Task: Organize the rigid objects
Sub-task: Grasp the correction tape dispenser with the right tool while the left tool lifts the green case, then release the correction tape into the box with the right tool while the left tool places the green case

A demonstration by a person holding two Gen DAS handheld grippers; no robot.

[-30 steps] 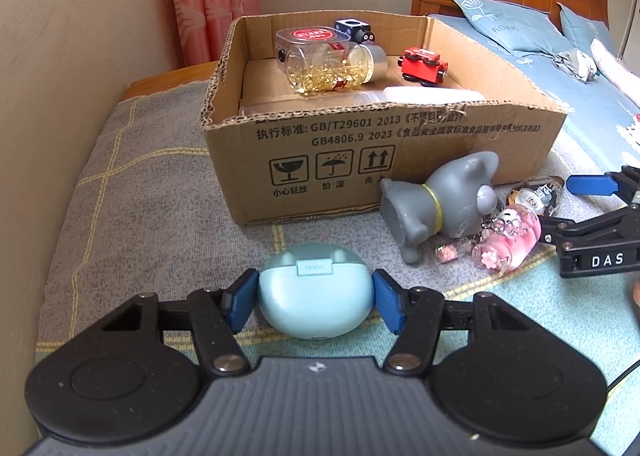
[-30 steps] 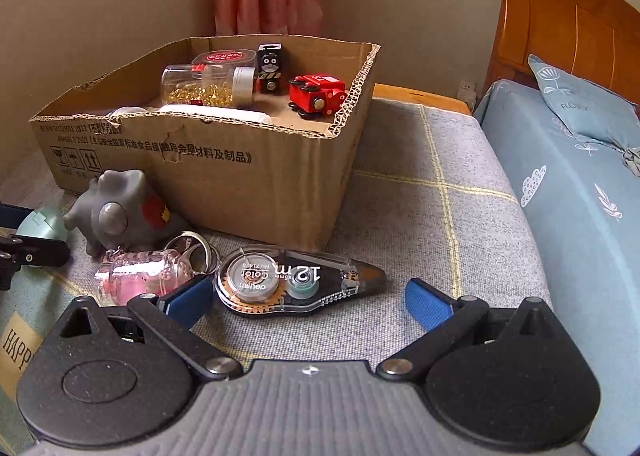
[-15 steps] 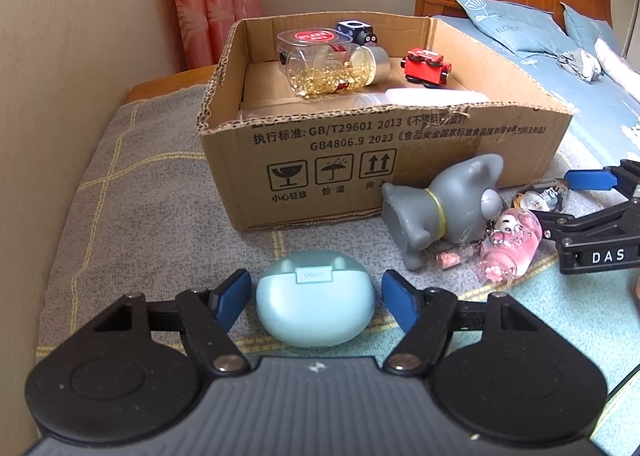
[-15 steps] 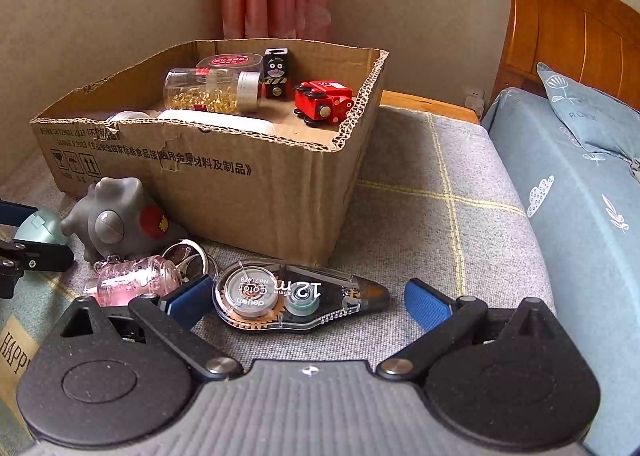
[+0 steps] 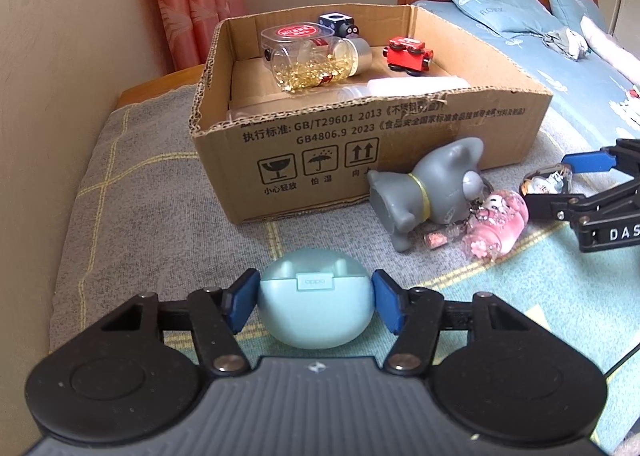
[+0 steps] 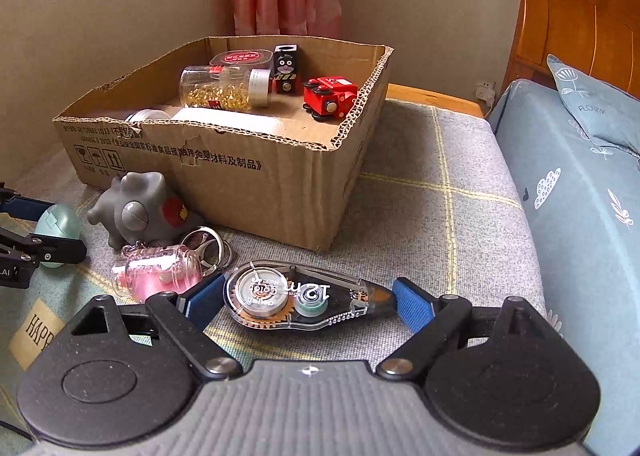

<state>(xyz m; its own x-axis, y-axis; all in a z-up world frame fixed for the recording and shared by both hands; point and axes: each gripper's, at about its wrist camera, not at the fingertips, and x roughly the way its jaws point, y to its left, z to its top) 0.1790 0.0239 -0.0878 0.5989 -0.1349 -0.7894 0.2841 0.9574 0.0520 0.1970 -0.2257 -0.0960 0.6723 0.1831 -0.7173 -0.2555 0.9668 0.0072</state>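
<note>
Four loose things lie on the blanket [image 6: 436, 191] outside the cardboard box [image 5: 400, 135], so the sorting looks partly done. Inside the box sit a clear jar of gold pins [image 5: 312, 63], a red toy car [image 5: 408, 55], a small black toy block [image 6: 286, 67] and a white flat item [image 6: 228, 119] by the near wall.

Left to move, by this reading, are the pale blue earbud case [image 5: 316, 304], the grey figurine [image 5: 428, 191], the pink keychain bottle [image 6: 160, 272] and the correction tape dispenser [image 6: 296, 296].

The left gripper [image 5: 316, 306] is closing on the earbud case, its blue pads pressing both sides while the case rests on the blanket, not yet lifted. The right gripper [image 6: 306, 302] straddles the tape dispenser and is closing too; its pads stand just clear of the ends, so nothing is grasped there yet. Both items sit near the box's front wall.
</note>
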